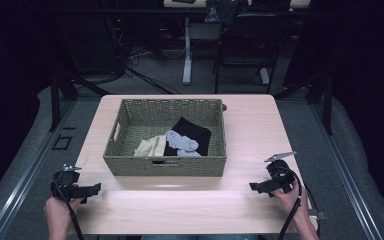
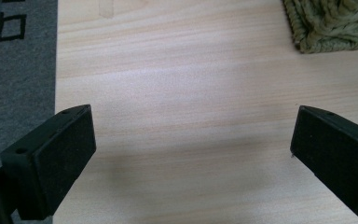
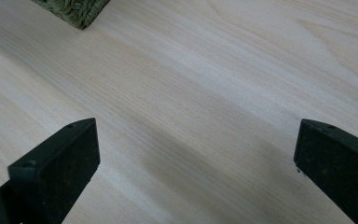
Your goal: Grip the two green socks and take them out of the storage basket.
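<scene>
Wicker basket [image 1: 165,165] mid-worktop [image 1: 250,200], holding socks [image 1: 180,142] | left claw [image 1: 96,188], right claw [image 1: 252,186] released, near front corners

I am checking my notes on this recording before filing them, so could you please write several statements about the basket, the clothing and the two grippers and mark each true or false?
1. The woven basket sits on the wooden table. True.
2. The basket is empty. False: it holds a black cloth, a pale blue-grey sock and a cream piece.
3. The left gripper is open with nothing between its jaws. True.
4. The right gripper is shut on a sock. False: its jaws stand wide apart over bare table.
5. Both grippers are inside the basket. False: each is held near the table's front edge, on either side of the basket.
</scene>
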